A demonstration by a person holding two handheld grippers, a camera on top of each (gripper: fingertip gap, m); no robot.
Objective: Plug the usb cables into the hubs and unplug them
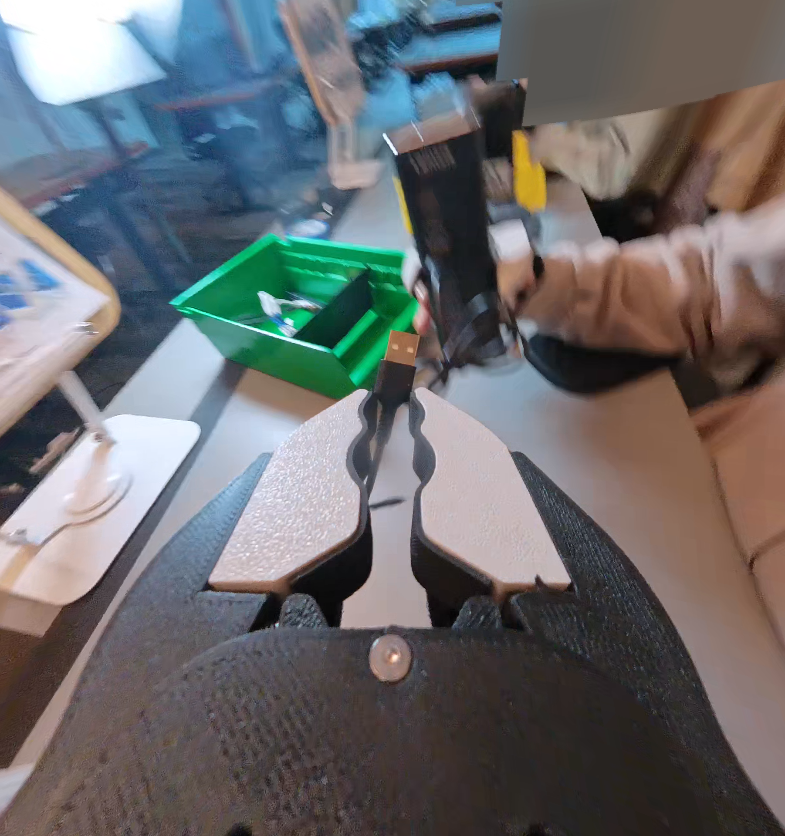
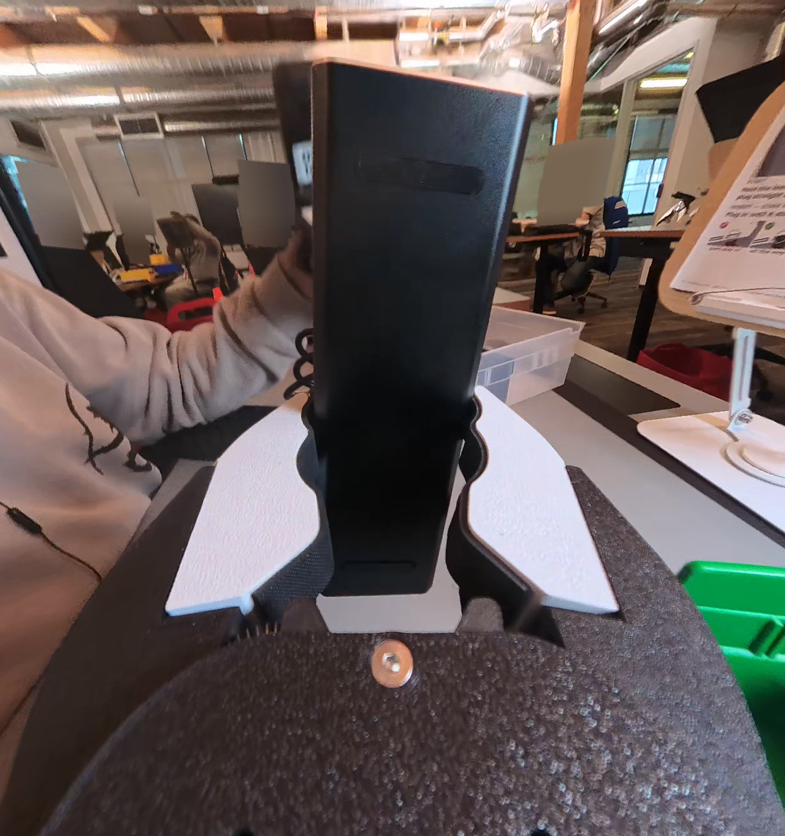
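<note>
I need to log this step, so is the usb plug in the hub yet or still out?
Out. The USB plug sticks bare from the left gripper, apart from the black hub held in the right gripper.

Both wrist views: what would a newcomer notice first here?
In the right wrist view, the tall black hub fills the centre, clamped upright in the right gripper. In the left wrist view, the left gripper pinches a USB plug, metal tip forward. Beyond it on the table sits a green bin.

A black usb cable (image 1: 393, 377) points its metal plug up, unplugged, near a tall black hub (image 2: 404, 316) held upright.
</note>
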